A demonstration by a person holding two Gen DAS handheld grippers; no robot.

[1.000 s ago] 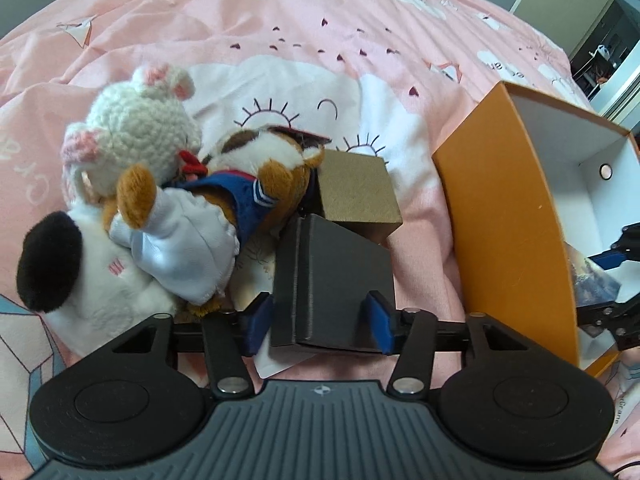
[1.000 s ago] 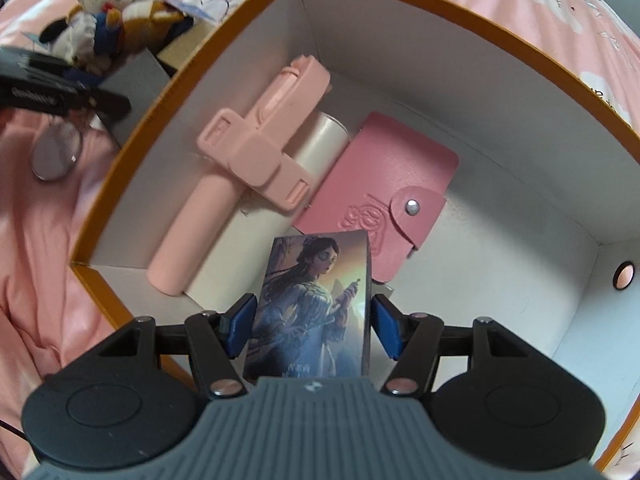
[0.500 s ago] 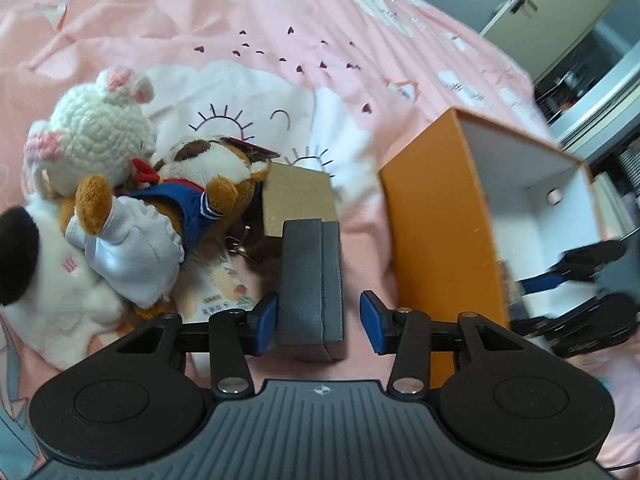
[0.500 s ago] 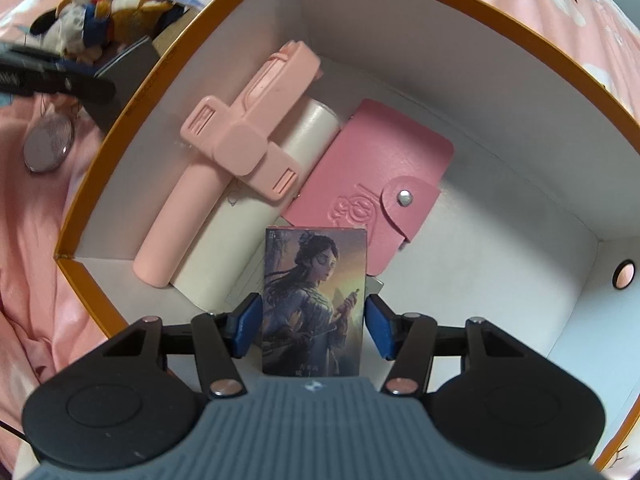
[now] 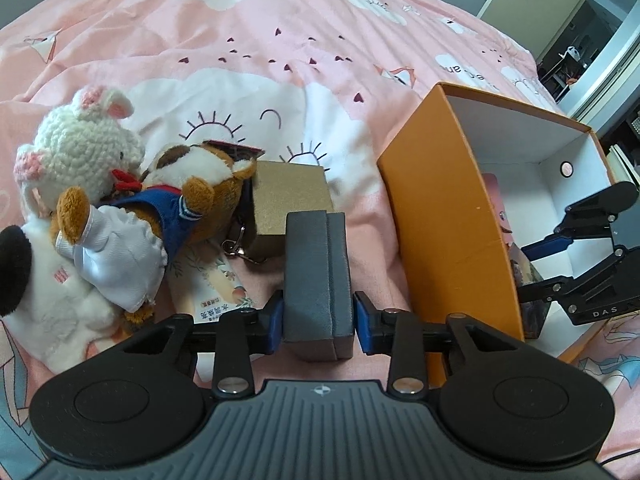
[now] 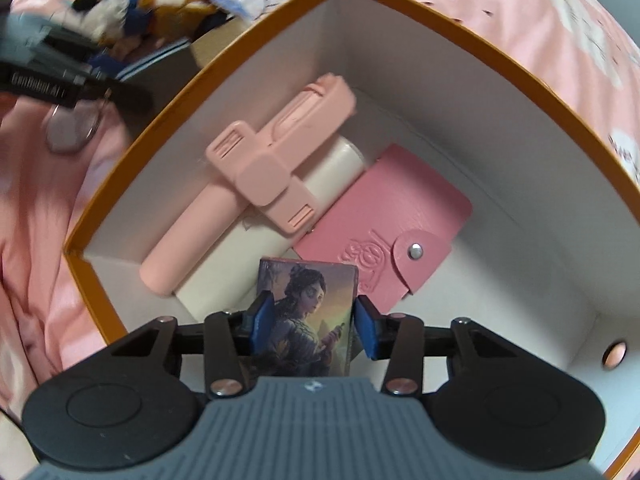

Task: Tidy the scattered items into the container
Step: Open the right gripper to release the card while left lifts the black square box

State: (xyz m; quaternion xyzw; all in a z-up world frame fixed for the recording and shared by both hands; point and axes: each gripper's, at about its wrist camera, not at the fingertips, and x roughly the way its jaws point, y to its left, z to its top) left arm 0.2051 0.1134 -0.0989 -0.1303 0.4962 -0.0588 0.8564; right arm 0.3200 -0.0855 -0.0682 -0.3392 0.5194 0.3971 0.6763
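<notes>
Presently: left gripper (image 5: pixel 318 318) fingers clamped on dark case (image 5: pixel 316 276), held edge-up for clearing orange box (image 5: pixel 448 216) at 2 o'clock. Right gripper (image 6: pixel 310 322) fingers closed against picture card (image 6: pixel 306 316), lowered inside box; plush toys (image 5: pixel 100 208) at 10 o'clock on bed.

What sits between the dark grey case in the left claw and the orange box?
Only bare pink bedsheet separates the dark grey case from the orange box, per the left wrist view.

The pink bedsheet (image 5: pixel 248 40) reads "PaperCrane", upside down, and the right gripper (image 5: pixel 536 272) body reads "DAS".
</notes>
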